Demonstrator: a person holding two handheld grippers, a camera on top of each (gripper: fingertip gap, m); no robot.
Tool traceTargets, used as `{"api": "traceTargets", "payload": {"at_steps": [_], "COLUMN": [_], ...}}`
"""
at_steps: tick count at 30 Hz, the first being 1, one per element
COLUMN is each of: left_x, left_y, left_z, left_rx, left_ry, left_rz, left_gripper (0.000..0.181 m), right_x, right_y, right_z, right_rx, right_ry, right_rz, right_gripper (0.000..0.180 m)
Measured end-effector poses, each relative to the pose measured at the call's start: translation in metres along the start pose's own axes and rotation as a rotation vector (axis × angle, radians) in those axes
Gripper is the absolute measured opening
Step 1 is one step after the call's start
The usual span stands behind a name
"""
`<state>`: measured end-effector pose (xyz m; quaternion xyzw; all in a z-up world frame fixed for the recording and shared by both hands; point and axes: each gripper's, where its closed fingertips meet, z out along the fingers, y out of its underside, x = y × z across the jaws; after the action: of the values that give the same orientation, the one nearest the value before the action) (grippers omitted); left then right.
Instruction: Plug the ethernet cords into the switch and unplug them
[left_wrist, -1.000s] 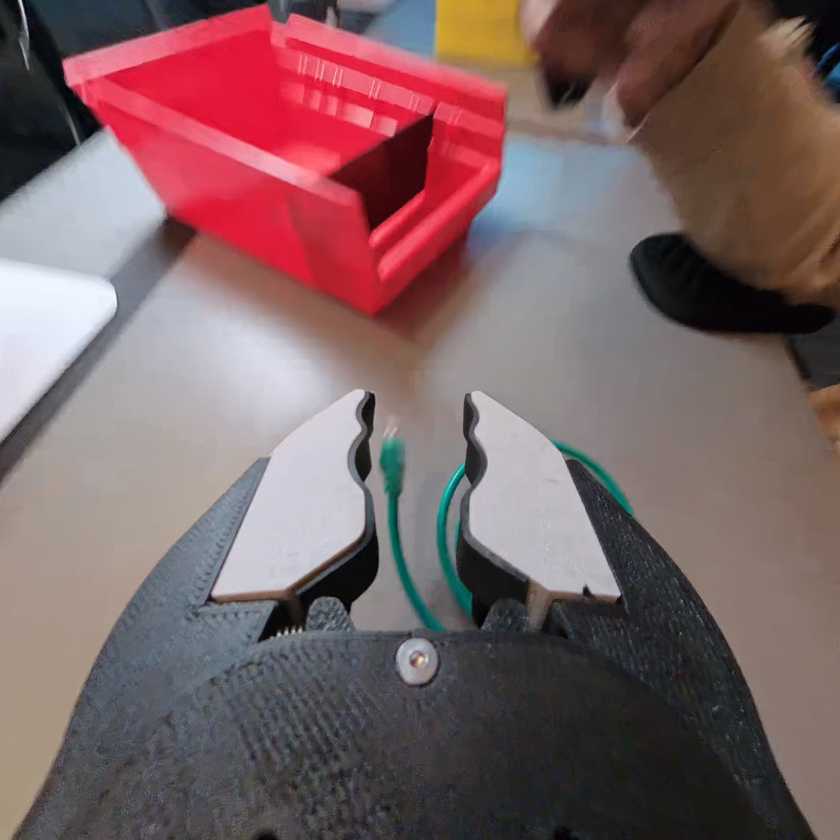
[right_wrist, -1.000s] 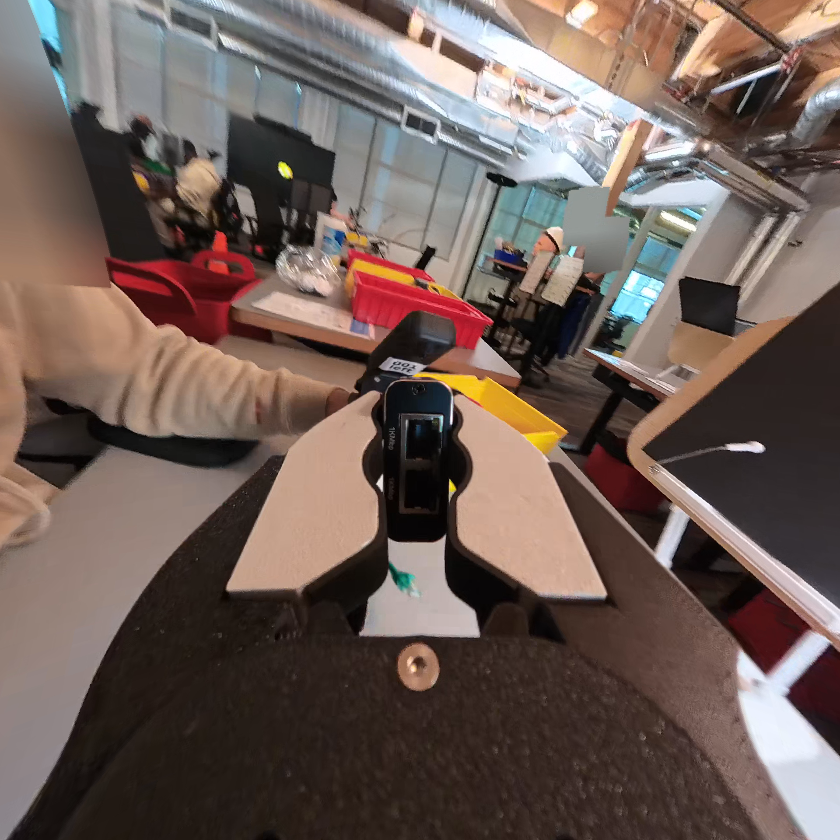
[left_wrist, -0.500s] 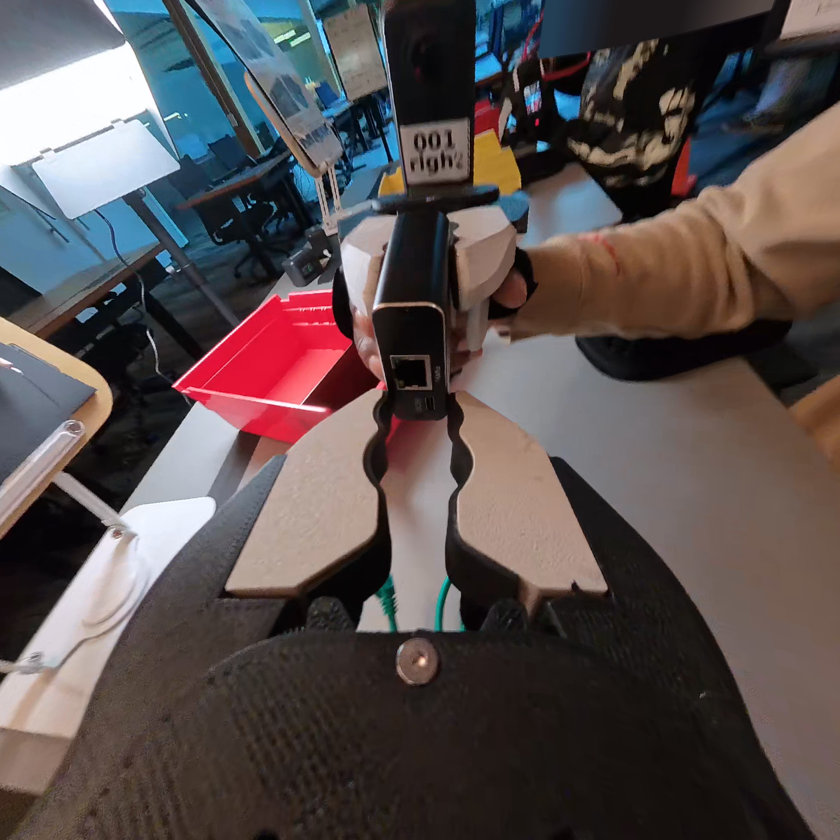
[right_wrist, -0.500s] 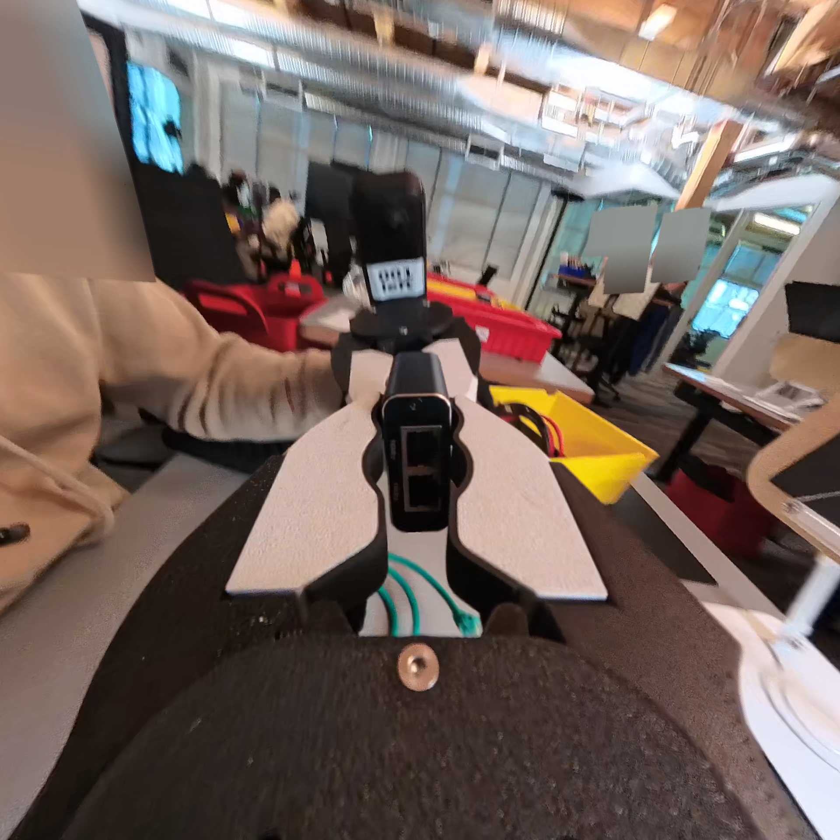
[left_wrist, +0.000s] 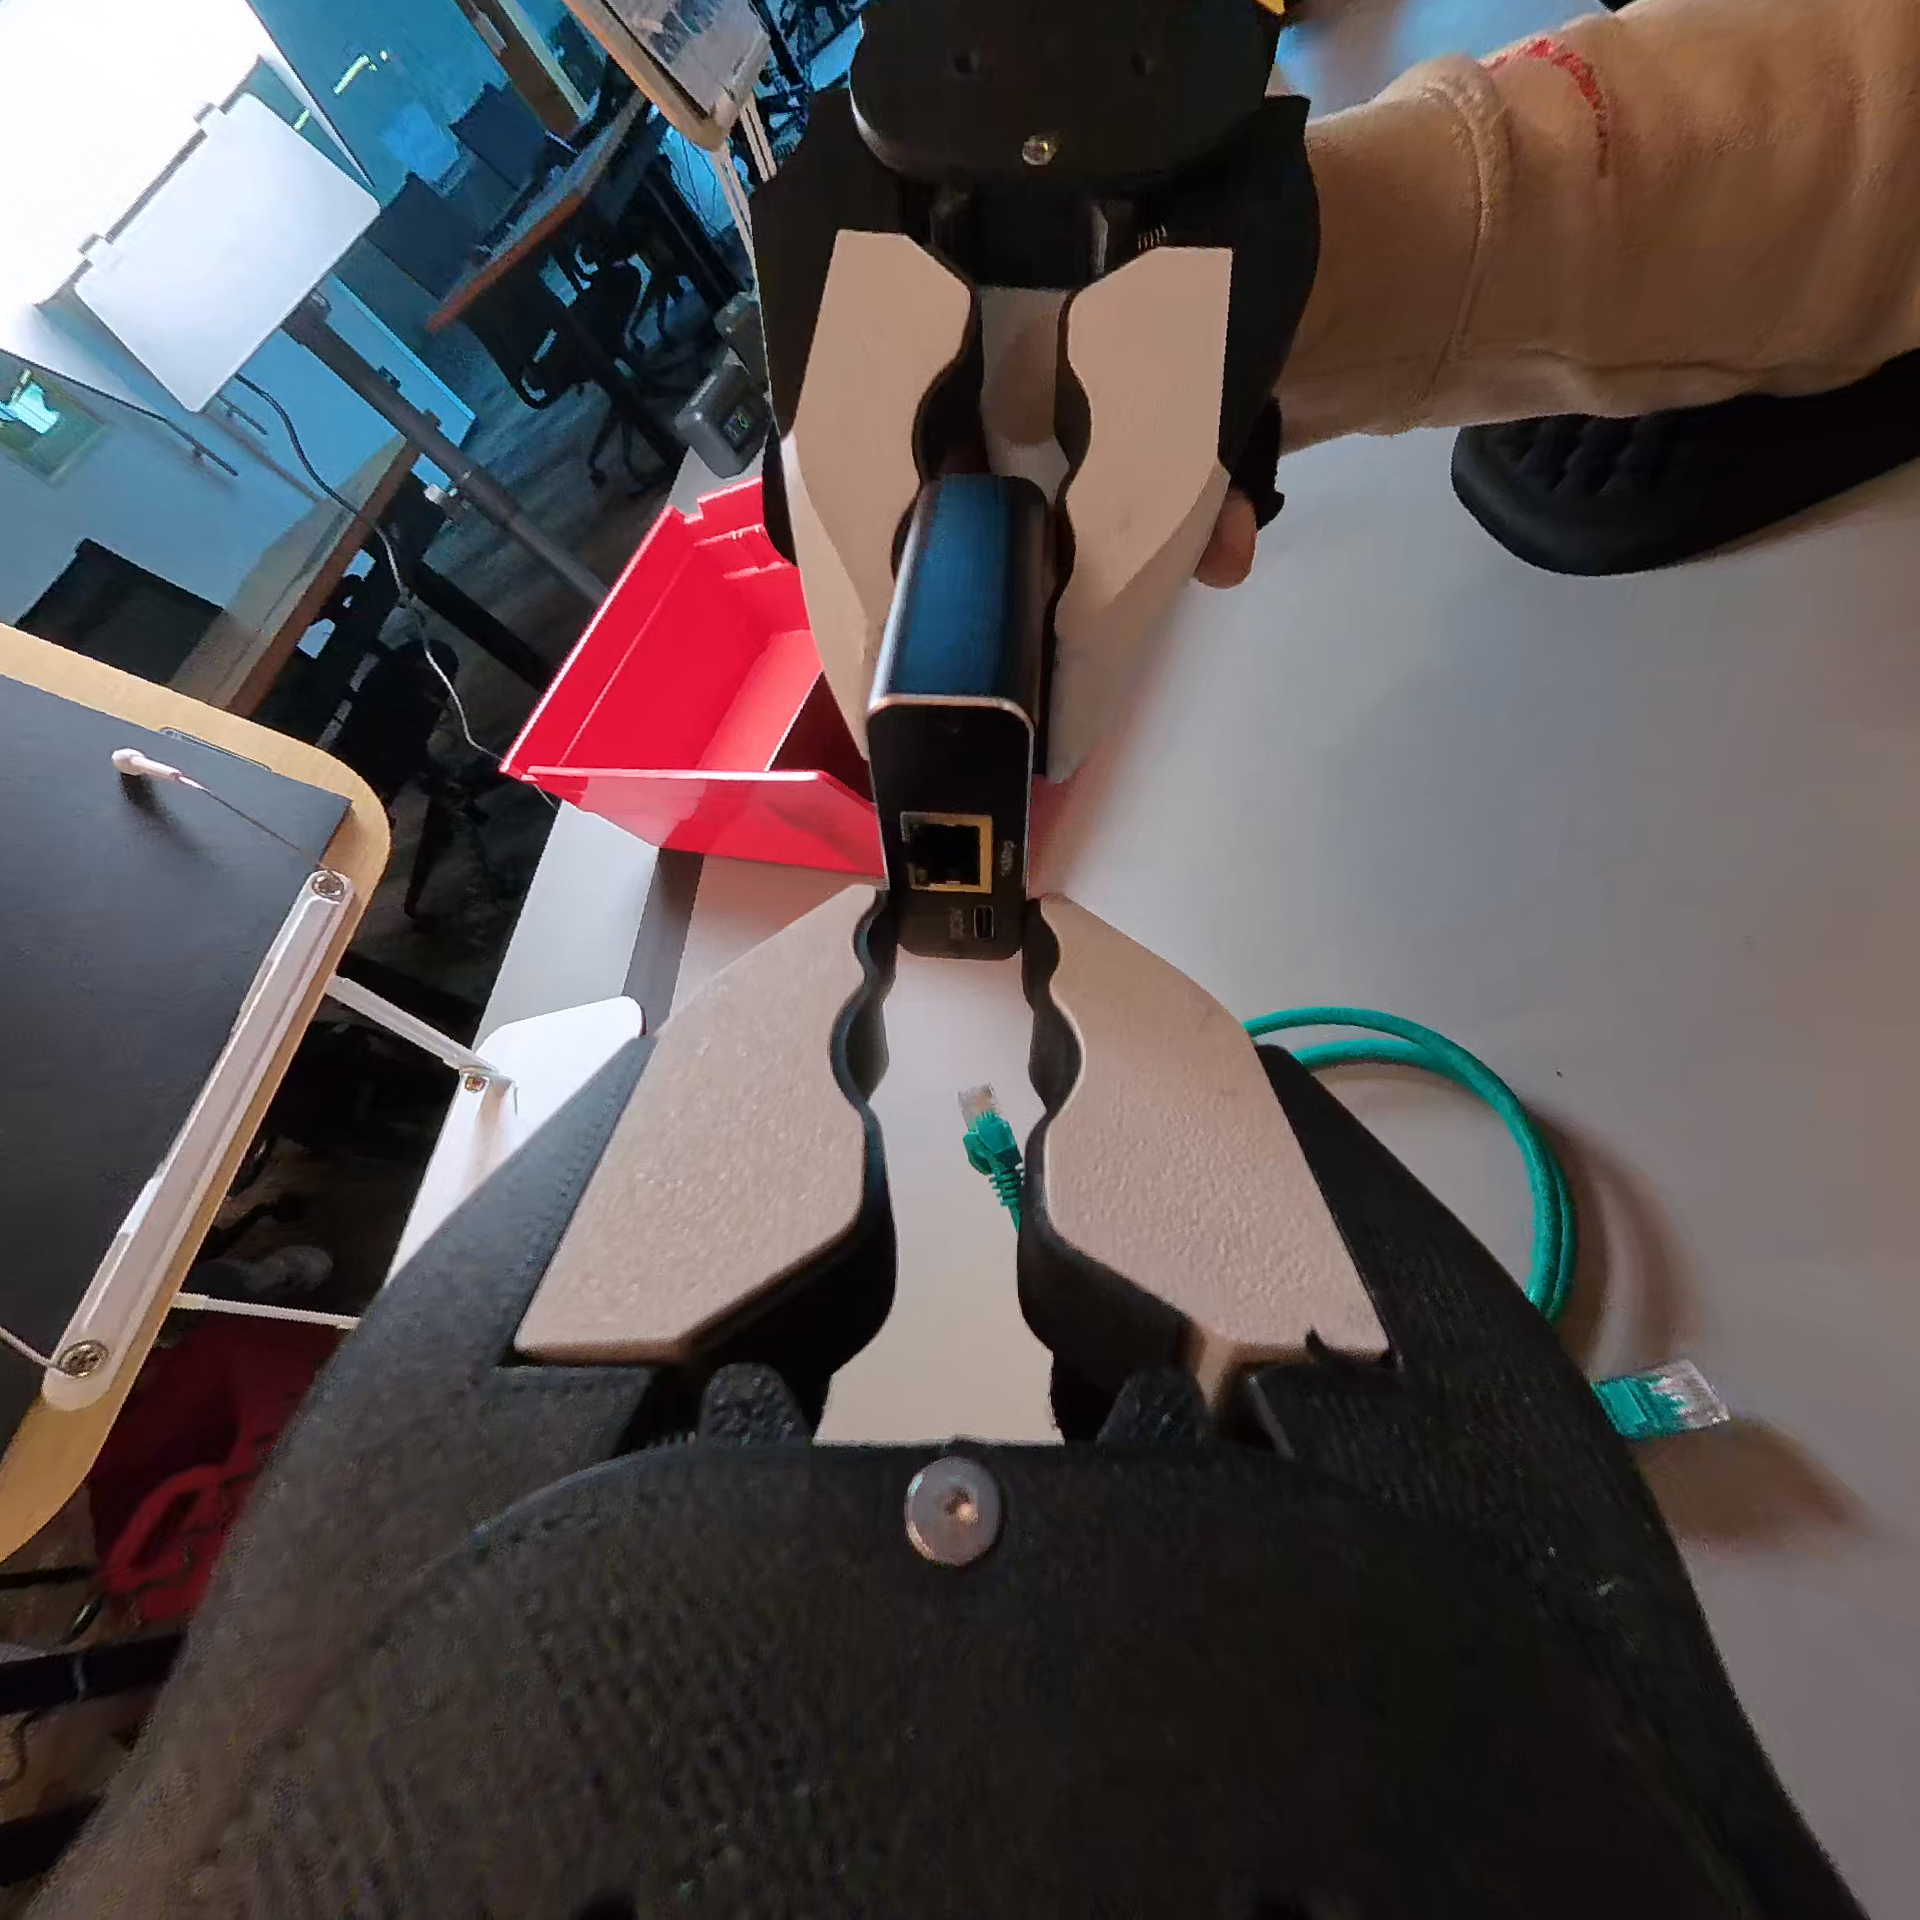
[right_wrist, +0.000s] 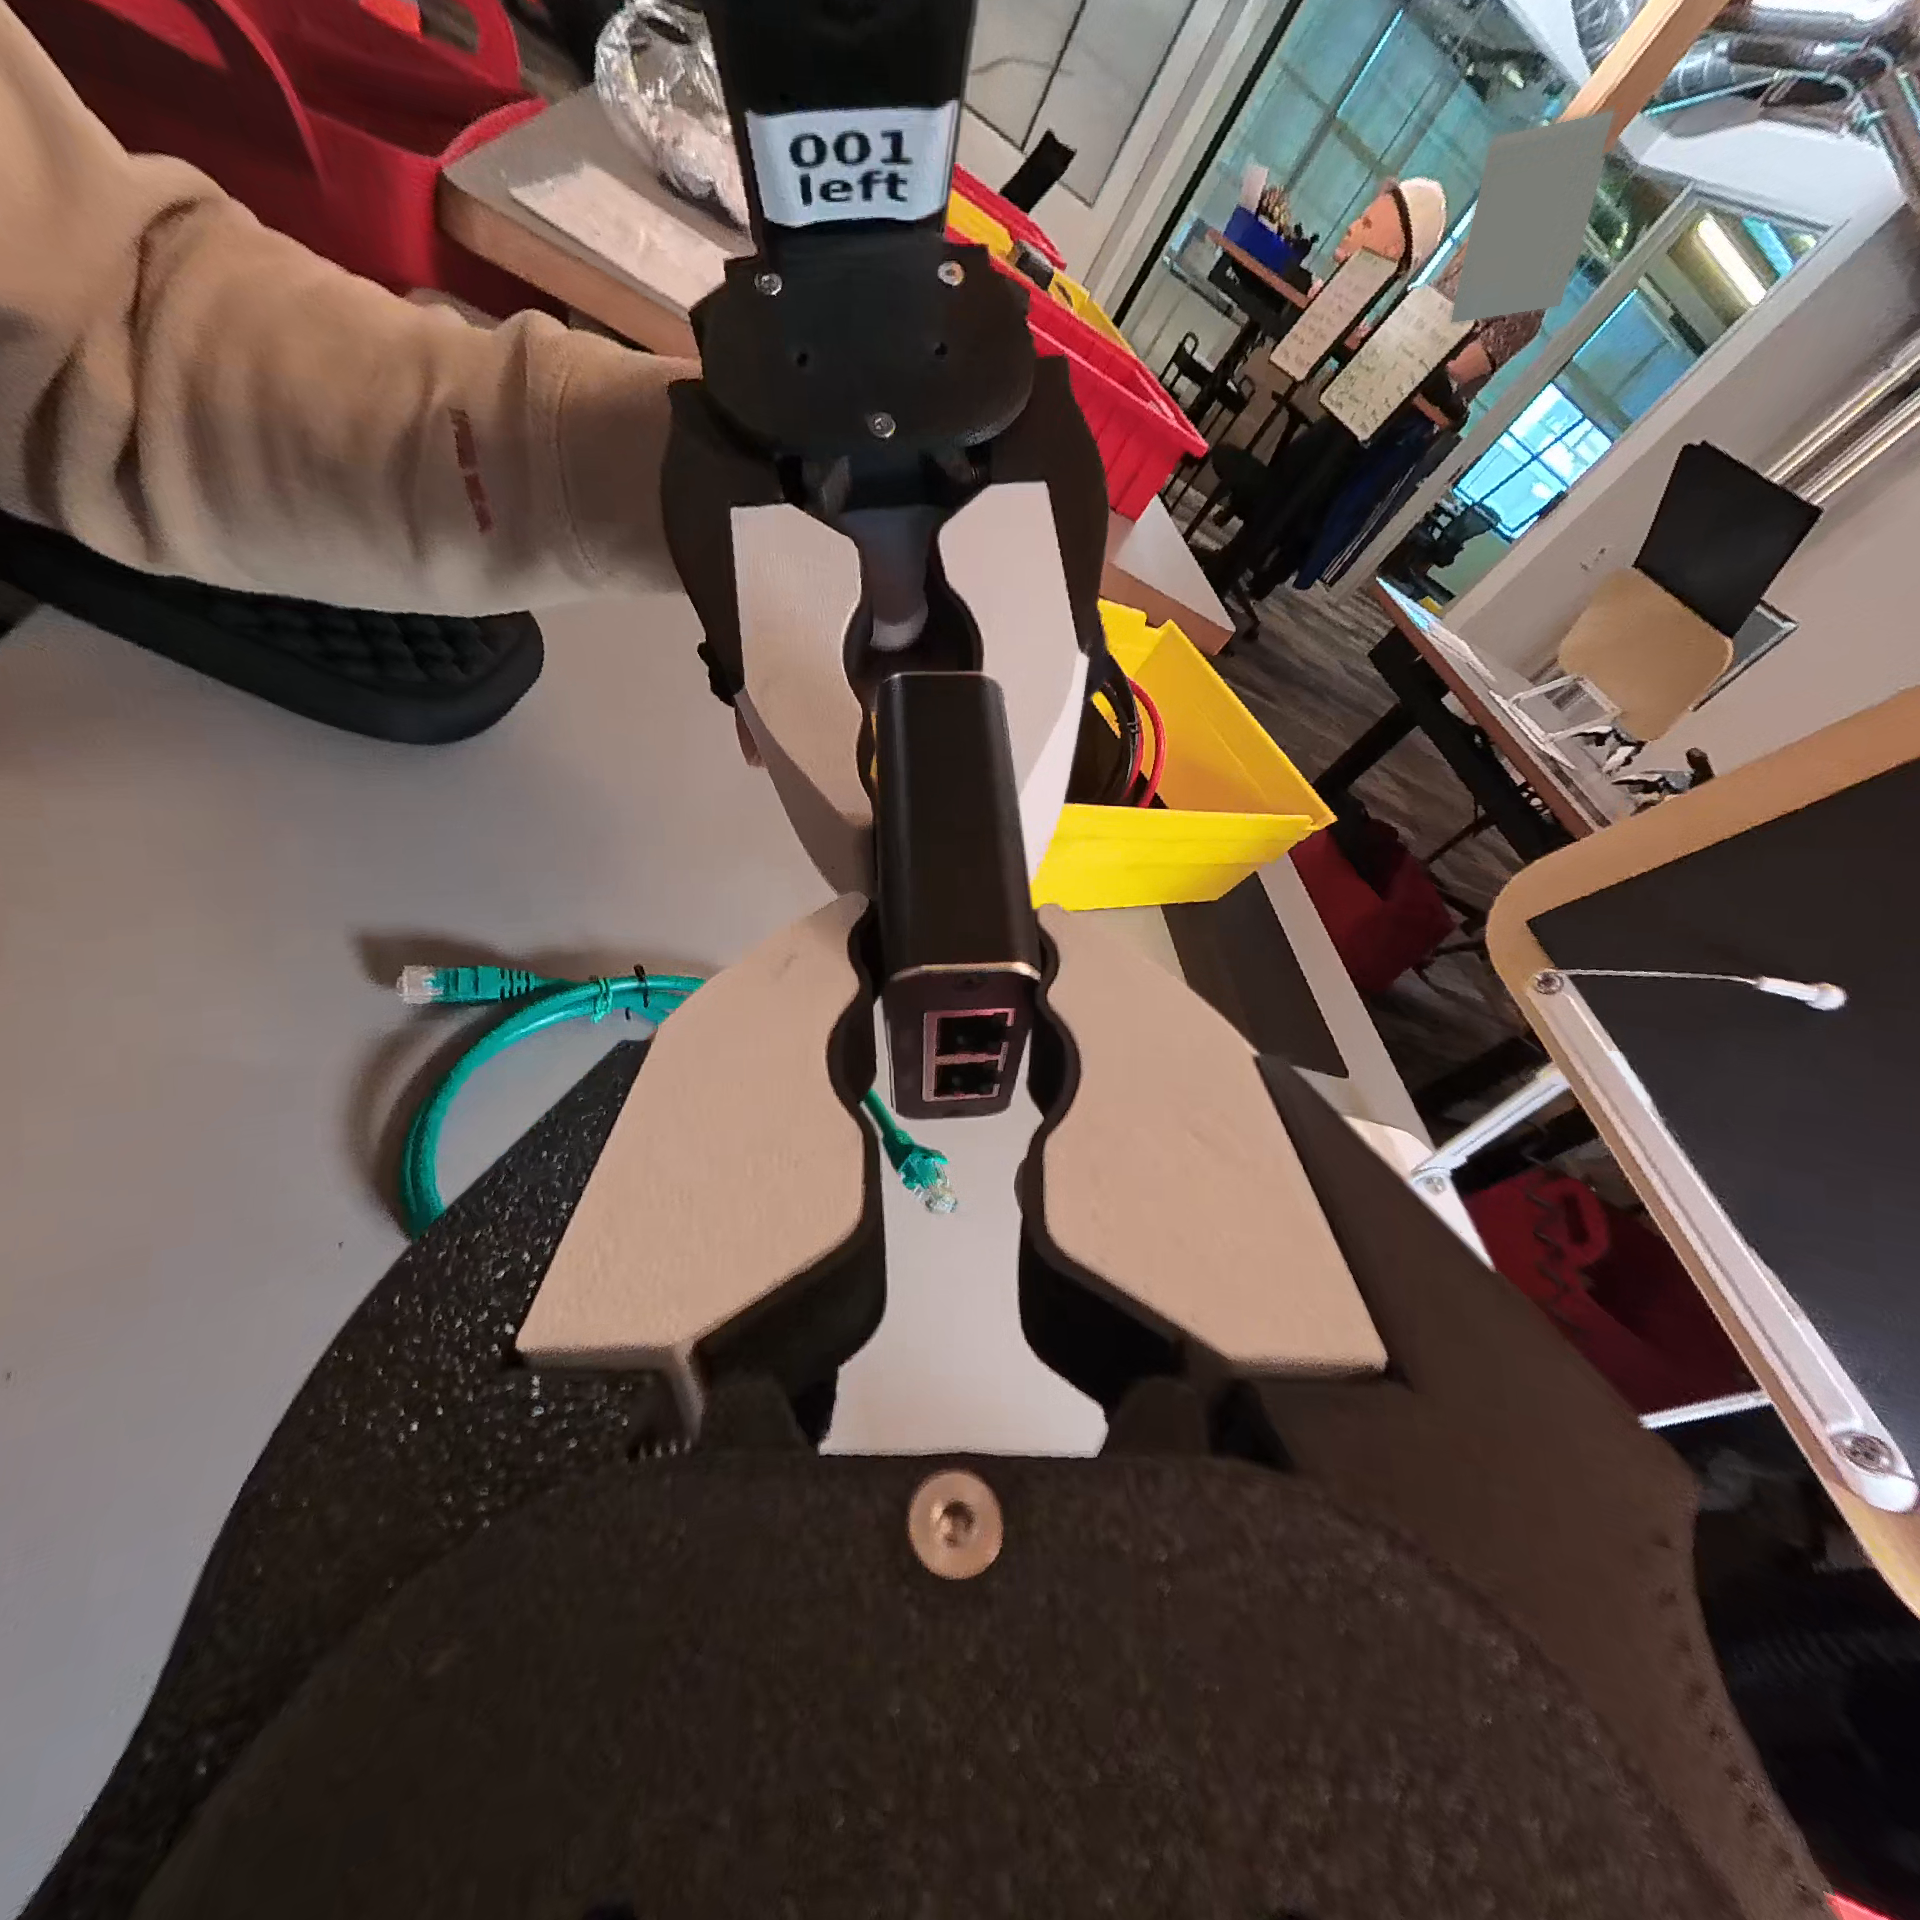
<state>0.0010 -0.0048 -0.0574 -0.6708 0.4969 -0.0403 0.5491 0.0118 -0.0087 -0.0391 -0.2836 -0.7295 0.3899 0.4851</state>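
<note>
A black switch (left_wrist: 951, 665) is held in the air between both grippers, above the table. My left gripper (left_wrist: 956, 914) is shut on its end with one port. My right gripper (right_wrist: 954, 925) is shut on the end with two stacked ports (right_wrist: 961, 1055). Each gripper faces the other: the right gripper (left_wrist: 956, 727) shows in the left wrist view and the left gripper (right_wrist: 935, 852) in the right wrist view. A green ethernet cord (left_wrist: 1538, 1174) lies coiled and loose on the table below, also visible in the right wrist view (right_wrist: 436, 1101). One plug (left_wrist: 982, 1127) lies under the switch, the other (left_wrist: 1662, 1397) to the side.
A grey table (left_wrist: 1558, 831) holds a red bin (left_wrist: 686, 717) beyond the switch and a yellow bin (right_wrist: 1195, 821) with wires at its edge. A black padded rest (right_wrist: 312, 665) lies under a person's sleeve. A black board with a wooden rim (left_wrist: 125, 883) stands off the table's side. Only a small space, under 4 cm, lies between the two pairs of fingers. The left tips stand about 12 centimetres off the plug (left_wrist: 982, 1127).
My left gripper has lifted from over the cord on the table, turned to face the right gripper and closed on the switch's free end. Both views have tilted down towards the table.
</note>
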Motion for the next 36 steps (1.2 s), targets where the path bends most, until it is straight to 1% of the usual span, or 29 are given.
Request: {"api": "traceTargets", "payload": {"at_steps": [2,4,5,8,10,12,15,19,23,26,30,33,36], "left_x": [0.000,-0.003,-0.005,-0.004,0.001,0.006,0.008,0.016,0.017,0.016,0.017,0.027,0.038], "left_y": [0.003,0.009,0.017,0.063,0.098,0.124,0.139,0.141,0.135,0.130,0.091,0.065,0.042], "left_z": [0.002,0.005,0.007,0.019,0.031,0.042,0.053,0.060,0.063,0.061,0.040,0.024,0.016], "left_rx": [-0.002,0.011,0.002,-0.074,-0.138,-0.175,-0.169,-0.174,-0.140,-0.133,0.026,0.104,0.148], "left_ry": [0.005,0.024,0.033,0.120,0.163,0.174,0.164,0.181,0.180,0.214,0.407,0.571,0.695], "left_rz": [-0.023,-0.109,-0.162,-0.366,-0.482,-0.538,-0.551,-0.524,-0.530,-0.583,-0.766,-0.839,-0.871], "left_gripper": [0.024,0.024,0.029,0.041,0.043,0.041,0.036,0.028,0.013,0.012,0.012,0.012,0.012], "right_x": [0.001,0.004,0.007,0.018,0.025,0.032,0.041,0.047,0.047,0.044,0.031,0.018,0.006], "right_y": [0.003,0.006,0.008,0.011,0.012,0.012,0.011,0.011,0.015,0.019,0.024,0.021,0.023], "right_z": [0.001,0.000,-0.002,-0.012,-0.022,-0.030,-0.042,-0.049,-0.049,-0.046,-0.043,-0.040,-0.035], "right_rx": [-0.018,-0.022,-0.016,0.033,0.055,0.064,0.069,0.085,0.071,0.057,0.045,0.040,-0.017], "right_ry": [0.006,0.019,0.023,0.039,0.056,0.076,0.106,0.127,0.128,0.113,0.030,-0.044,-0.091], "right_rz": [-0.010,-0.008,0.003,0.056,0.072,0.072,0.075,0.091,0.081,0.072,0.062,0.047,-0.006], "right_gripper": [0.024,0.024,0.024,0.024,0.024,0.024,0.024,0.024,0.024,0.024,0.024,0.024,0.025]}}
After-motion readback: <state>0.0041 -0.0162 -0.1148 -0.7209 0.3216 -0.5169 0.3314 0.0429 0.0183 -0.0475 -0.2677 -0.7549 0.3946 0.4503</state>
